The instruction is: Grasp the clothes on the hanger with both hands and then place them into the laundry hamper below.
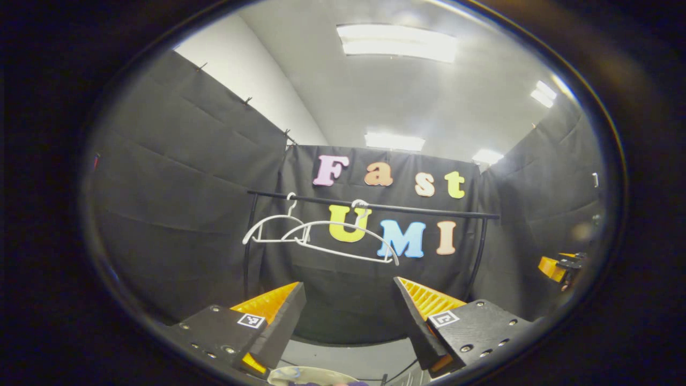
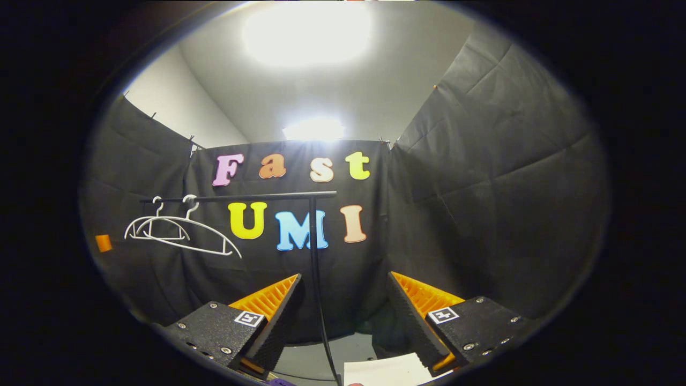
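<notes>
Two bare white hangers [image 1: 316,236] hang on a black rail [image 1: 375,206] in front of the back wall; no garment is on them. My left gripper [image 1: 348,284] is open below the rail with nothing between its fingers. At the bottom edge of the left gripper view a pale round rim, likely the hamper [image 1: 305,372], shows with a sliver of purple cloth [image 1: 321,383] in it. In the right gripper view the hangers [image 2: 177,230] hang far left on the rail [image 2: 241,197]. My right gripper [image 2: 345,277] is open and holds nothing. The right gripper [image 1: 560,268] also appears far right in the left gripper view.
The rail's black upright post [image 2: 316,289] stands just ahead between the right gripper's fingers. A white sheet-like thing [image 2: 386,371] lies low at the bottom edge. Black cloth walls close in on all sides, and grey floor [image 1: 343,356] shows beneath.
</notes>
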